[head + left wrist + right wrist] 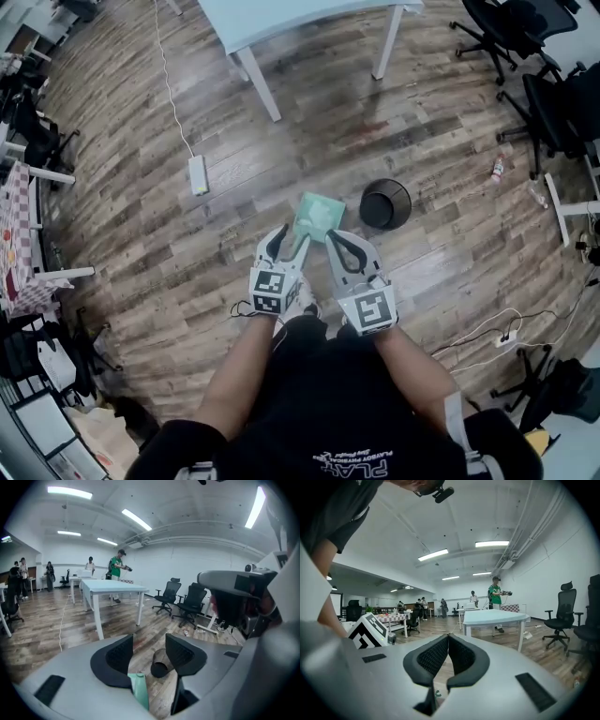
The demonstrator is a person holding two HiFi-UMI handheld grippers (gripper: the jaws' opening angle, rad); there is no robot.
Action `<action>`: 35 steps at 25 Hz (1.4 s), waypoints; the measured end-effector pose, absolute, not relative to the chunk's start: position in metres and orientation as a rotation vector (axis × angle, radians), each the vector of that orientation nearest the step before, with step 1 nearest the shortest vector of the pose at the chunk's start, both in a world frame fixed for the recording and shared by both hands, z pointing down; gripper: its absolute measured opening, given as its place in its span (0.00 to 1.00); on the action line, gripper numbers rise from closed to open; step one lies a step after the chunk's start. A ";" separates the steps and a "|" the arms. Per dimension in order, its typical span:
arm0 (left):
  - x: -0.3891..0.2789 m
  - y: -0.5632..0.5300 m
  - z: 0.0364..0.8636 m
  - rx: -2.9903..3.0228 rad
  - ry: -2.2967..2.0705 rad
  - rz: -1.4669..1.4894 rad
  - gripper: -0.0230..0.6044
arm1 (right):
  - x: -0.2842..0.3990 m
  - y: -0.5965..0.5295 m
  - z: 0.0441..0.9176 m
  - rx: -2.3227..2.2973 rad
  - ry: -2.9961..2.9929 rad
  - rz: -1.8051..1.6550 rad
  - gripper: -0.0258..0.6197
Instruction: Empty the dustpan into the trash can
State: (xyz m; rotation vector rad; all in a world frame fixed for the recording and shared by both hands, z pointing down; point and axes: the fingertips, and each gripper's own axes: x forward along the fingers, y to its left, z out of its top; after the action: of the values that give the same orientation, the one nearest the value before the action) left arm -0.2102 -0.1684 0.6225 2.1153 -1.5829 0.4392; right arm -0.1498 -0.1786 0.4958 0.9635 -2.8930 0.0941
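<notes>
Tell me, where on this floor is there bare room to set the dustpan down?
Bare floor lies between the white box on its cable and the dustpan, and right of the trash can toward the bottle. Crowded: office chairs upper right, power strip lower right.

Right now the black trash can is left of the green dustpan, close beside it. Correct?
Not left: the trash can sits right of the dustpan, close beside it, as the head view shows.
</notes>
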 end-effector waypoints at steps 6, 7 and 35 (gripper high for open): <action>-0.209 -0.176 0.687 2.033 -1.483 0.607 0.45 | -0.149 -0.176 0.522 0.935 -2.842 0.117 0.08; -0.207 -0.177 0.696 2.024 -1.473 0.624 0.45 | -0.148 -0.175 0.526 0.920 -2.829 0.102 0.08; -0.204 -0.174 0.827 1.738 -1.299 0.897 0.36 | -0.122 -0.173 0.615 1.003 -2.620 0.336 0.08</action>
State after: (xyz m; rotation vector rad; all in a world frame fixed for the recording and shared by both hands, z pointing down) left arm -0.2039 -0.1740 0.8266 1.7385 -1.2993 0.8973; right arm -0.1224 -0.1733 0.6146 1.0025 -2.6200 0.3355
